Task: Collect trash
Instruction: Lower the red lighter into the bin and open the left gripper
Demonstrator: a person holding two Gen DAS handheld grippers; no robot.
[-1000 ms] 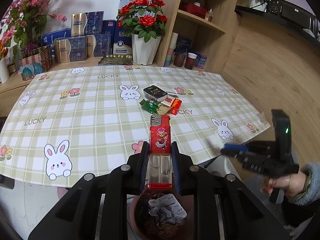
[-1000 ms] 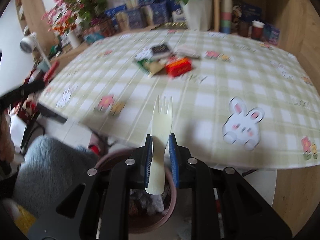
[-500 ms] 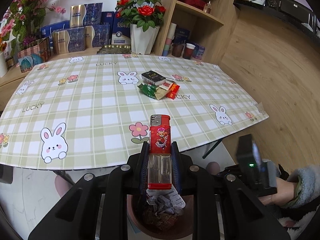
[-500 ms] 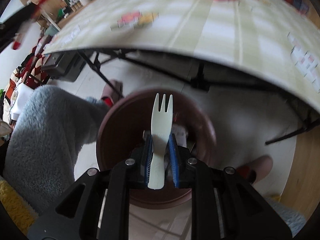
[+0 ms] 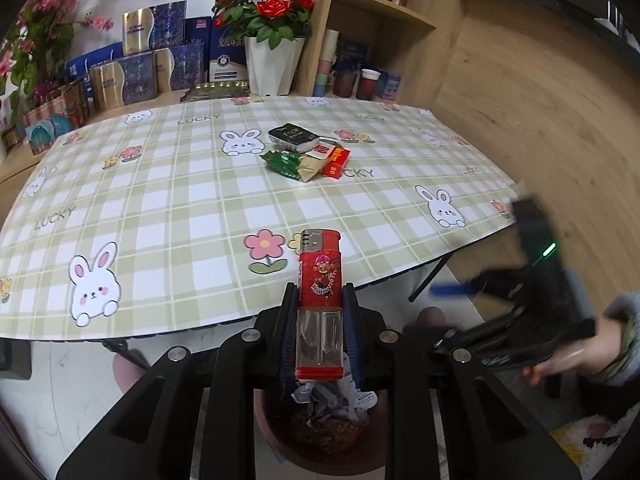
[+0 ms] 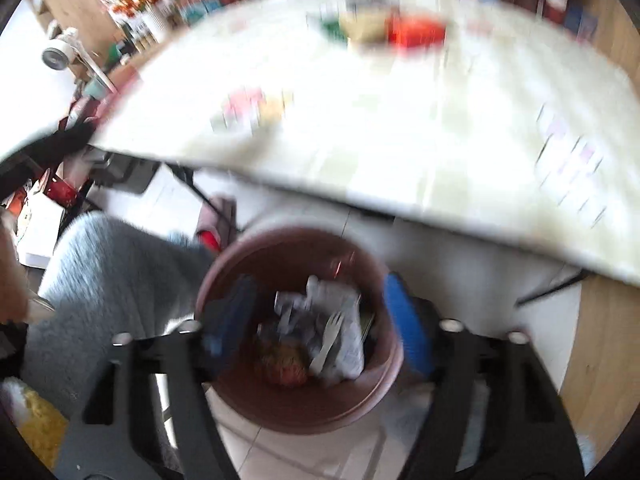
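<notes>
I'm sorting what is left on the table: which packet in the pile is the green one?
The crumpled green wrapper at the pile's left end; the black box lies behind it, the red box at the right end.

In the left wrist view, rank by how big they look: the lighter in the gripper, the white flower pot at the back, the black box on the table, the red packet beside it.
1. lighter, enlarged by nearness to the camera
2. white flower pot
3. black box and red packet: too alike to rank
</notes>
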